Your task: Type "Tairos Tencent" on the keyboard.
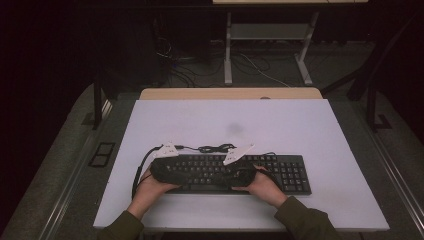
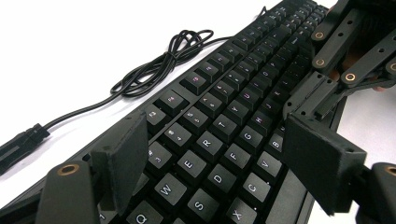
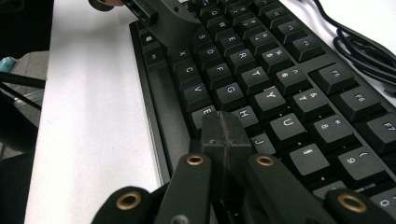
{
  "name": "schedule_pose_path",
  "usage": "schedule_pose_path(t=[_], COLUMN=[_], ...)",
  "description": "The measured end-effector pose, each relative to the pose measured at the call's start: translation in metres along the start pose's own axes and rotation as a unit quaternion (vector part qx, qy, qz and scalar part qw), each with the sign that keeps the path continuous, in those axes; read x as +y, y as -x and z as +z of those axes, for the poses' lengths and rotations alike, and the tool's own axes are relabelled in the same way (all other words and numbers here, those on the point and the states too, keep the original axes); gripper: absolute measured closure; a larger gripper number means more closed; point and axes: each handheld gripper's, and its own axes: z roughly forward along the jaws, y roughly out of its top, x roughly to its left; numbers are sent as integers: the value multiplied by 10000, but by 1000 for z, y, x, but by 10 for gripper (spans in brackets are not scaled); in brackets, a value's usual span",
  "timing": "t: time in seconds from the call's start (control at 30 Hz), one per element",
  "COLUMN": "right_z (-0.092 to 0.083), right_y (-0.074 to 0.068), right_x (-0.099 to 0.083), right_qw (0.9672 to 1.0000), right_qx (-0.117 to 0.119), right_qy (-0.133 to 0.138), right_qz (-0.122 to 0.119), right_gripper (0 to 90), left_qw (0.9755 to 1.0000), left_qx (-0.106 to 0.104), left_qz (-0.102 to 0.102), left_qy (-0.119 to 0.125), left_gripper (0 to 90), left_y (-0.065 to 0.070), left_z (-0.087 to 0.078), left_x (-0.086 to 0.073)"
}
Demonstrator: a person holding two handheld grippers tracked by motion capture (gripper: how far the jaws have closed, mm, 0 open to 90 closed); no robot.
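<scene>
While both hands hover over the flat black plastic keyboard [image 1: 235,172], the left gripper [image 2: 219,163] has jaws apart w/ letter keys between; the right gripper [image 3: 226,135], jaws together, tip above the H key. Likely typing; next: press straight down.

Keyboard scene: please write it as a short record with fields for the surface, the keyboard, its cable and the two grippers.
surface: white table top
keyboard: black keyboard, flat near the front edge of the table
cable: black cable, loosely coiled on the table just behind the keyboard
left gripper: left gripper over the keyboard's left half, jaws open and standing to either side of the letter keys
right gripper: right gripper over the middle of the keyboard, jaws shut together, tips close above the keys near H and J; contact cannot be told
</scene>
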Motion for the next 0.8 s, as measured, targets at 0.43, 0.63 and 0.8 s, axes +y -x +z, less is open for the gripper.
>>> schedule_pose_path(t=[0.43,0.63,0.8], right_z=[-8,-16,-21], right_y=[4,10,16], right_x=[1,0,-2], right_qw=[9996,9988,9978], right_qx=[37,-68,-173], right_qy=[267,433,557], right_qz=[94,238,314], right_gripper=[787,624,529], left_qw=[10000,10000,9999], left_qx=[3,-55,-106], left_qz=[-5,-19,-3], left_qy=[-3,6,-15], left_gripper=[233,280,332], left_y=[0,1,2], left_z=[-1,-3,-4], left_x=[0,-1,-2])
